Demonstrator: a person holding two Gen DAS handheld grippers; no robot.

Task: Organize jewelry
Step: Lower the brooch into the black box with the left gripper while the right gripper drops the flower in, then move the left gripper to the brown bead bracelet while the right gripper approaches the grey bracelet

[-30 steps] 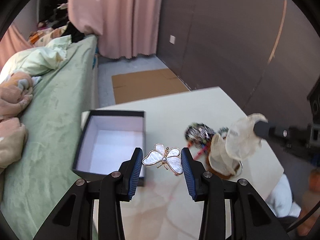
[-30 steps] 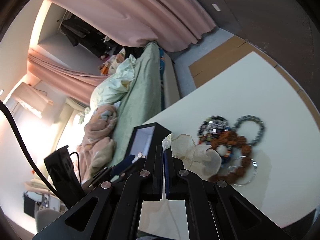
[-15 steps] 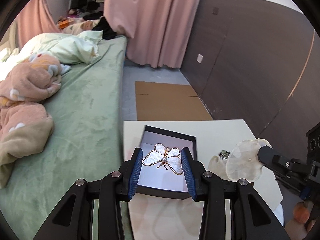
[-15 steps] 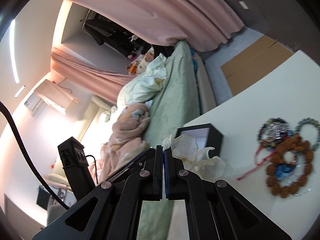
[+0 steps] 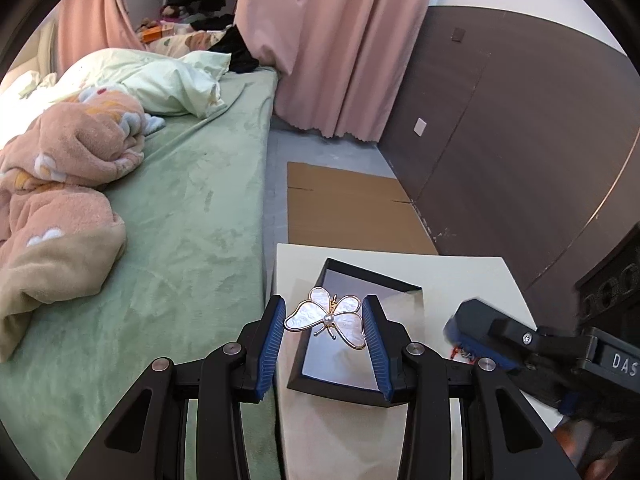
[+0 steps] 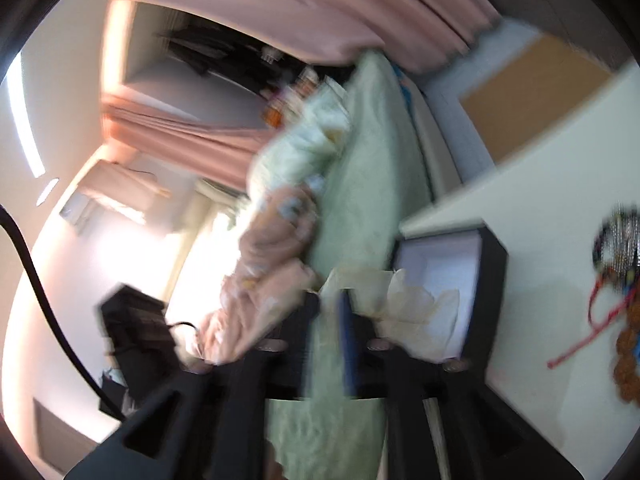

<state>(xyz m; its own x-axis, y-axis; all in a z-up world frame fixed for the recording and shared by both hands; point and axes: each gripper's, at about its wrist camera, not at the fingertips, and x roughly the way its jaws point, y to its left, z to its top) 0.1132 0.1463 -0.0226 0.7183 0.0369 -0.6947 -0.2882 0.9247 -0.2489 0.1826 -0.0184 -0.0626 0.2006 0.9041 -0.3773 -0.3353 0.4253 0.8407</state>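
My left gripper (image 5: pixel 325 322) is shut on a white mother-of-pearl butterfly brooch (image 5: pixel 326 320) with a gold rim, held above the near left part of an open black jewelry box (image 5: pixel 374 282) with a pale lining. The box also shows in the blurred right wrist view (image 6: pixel 494 264). My right gripper (image 6: pixel 330 312) has its jaws a little apart, with a sheer cream organza pouch (image 6: pixel 404 312) at its tips over the box; whether it grips the pouch I cannot tell. The right gripper shows in the left wrist view (image 5: pixel 480 326) at the right of the box.
The box stands near the left edge of a cream table (image 5: pixel 464 276). Beaded bracelets and a red cord (image 6: pixel 616 288) lie on the table right of the box. A green bed (image 5: pixel 180 240) with blankets runs along the table's left. Flat cardboard (image 5: pixel 348 212) lies on the floor beyond.
Both grippers have swung left toward the box. The brooch now hangs over the box. The right gripper's jaws have parted slightly and its view is blurred by motion; the pouch is lower, at the box.
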